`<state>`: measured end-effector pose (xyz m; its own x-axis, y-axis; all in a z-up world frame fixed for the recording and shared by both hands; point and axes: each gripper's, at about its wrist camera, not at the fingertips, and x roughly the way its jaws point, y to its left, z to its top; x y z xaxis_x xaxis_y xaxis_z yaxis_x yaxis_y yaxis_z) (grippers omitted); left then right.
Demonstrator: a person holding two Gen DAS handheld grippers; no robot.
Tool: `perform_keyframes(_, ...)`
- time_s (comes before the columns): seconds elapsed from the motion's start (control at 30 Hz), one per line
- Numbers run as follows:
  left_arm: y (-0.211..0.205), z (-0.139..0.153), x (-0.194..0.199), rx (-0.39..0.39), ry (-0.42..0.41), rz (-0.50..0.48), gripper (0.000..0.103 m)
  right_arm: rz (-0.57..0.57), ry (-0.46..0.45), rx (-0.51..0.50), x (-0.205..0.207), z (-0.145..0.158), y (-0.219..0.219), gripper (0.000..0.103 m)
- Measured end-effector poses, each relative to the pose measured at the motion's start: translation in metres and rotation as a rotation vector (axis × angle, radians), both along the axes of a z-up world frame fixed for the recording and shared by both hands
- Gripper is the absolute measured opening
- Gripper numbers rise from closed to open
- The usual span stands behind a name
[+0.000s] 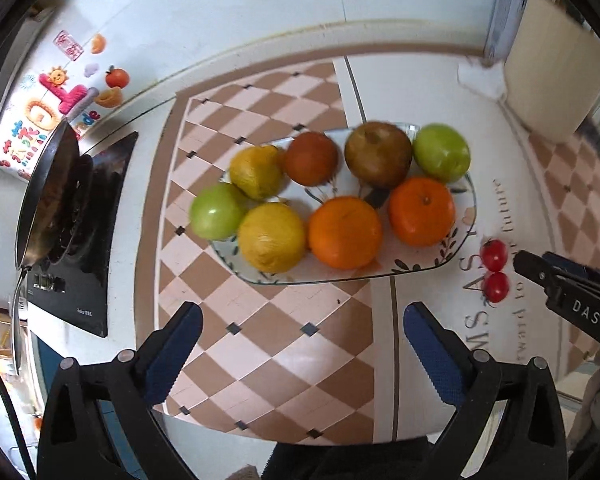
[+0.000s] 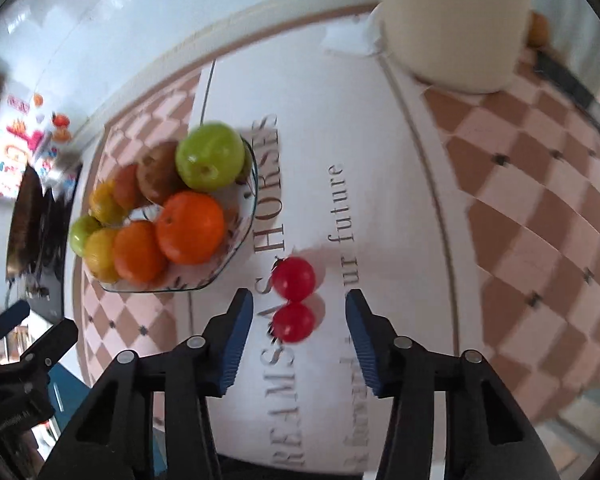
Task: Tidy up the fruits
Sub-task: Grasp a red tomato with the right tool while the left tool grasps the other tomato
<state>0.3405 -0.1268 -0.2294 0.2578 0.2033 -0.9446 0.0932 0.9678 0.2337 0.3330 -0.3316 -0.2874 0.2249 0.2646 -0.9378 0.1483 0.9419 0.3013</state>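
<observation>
A glass plate (image 1: 432,258) (image 2: 236,248) holds several fruits: two oranges (image 1: 345,232) (image 2: 190,227), two green apples (image 1: 442,152) (image 2: 210,156), two yellow fruits (image 1: 271,237), a red-brown fruit (image 1: 311,158) and a brown one (image 1: 378,155). Two red cherry tomatoes (image 1: 495,255) (image 2: 293,279) lie on the cloth right of the plate. My right gripper (image 2: 299,312) is open with the nearer tomato (image 2: 293,322) between its fingers; it shows at the right in the left wrist view (image 1: 518,262). My left gripper (image 1: 302,324) is open and empty, in front of the plate.
A black stove (image 1: 80,240) with a pan (image 1: 46,196) stands at the left. A cream cylinder container (image 2: 456,20) (image 1: 552,72) stands at the back right. The table carries a checkered cloth (image 1: 260,340) with a white lettered band (image 2: 380,160).
</observation>
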Motion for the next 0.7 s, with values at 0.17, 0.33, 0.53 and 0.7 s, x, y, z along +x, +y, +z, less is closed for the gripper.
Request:
perform_keyframes(0.17, -0.015, -0.023, 0.009, 0.024, 0.045, 0.008, 0.103, 0.105, 0.035, 0.046, 0.017, -0.031, 0.01, 0.044)
perform_keyframes(0.33, -0.027, -0.031, 0.012, 0.01, 0.069, 0.012, 0.103, 0.147, 0.019, 0.088, 0.023, -0.048, 0.011, 0.032)
perform_keyframes(0.53, -0.054, -0.041, 0.011, -0.075, 0.121, -0.034, 0.103, 0.095, -0.043, 0.067, 0.005, -0.024, -0.012, 0.032)
perform_keyframes(0.7, -0.092, -0.062, 0.015, -0.177, 0.206, -0.111, 0.101, 0.033, -0.052, 0.051, -0.021, -0.01, -0.048, 0.032)
